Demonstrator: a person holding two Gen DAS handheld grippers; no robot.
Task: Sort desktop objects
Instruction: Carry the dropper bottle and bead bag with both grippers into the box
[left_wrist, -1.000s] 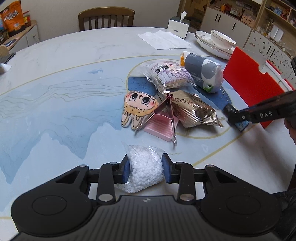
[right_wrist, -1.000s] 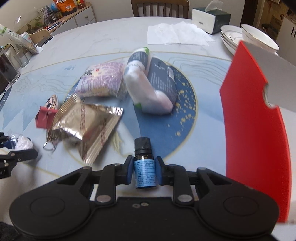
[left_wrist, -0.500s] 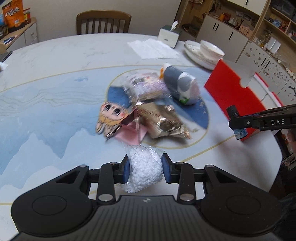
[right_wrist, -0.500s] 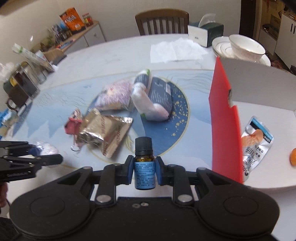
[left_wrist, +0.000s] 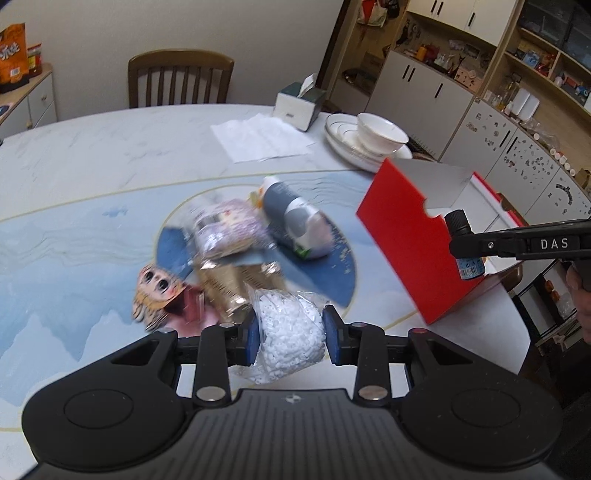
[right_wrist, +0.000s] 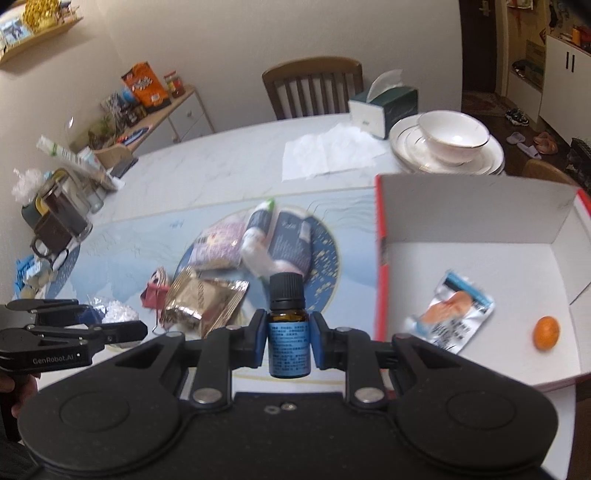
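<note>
Raised higher above the table (left_wrist: 92, 155) than a second ago, both tongs. Left gripper (left_wrist: 289, 330) clamped on a crinkly clear bag of white beads (left_wrist: 288, 332); right gripper (right_wrist: 287, 339) pinching a small amber bottle (right_wrist: 287, 332), black cap up, blue label. At 3 o'clock of the bottle, red-walled cardboard box (right_wrist: 380, 258) holding a glossy sachet (right_wrist: 450, 317) and an orange fruit (right_wrist: 546, 332). At 11 o'clock, crumpled gold foil packet (right_wrist: 203, 299).
</note>
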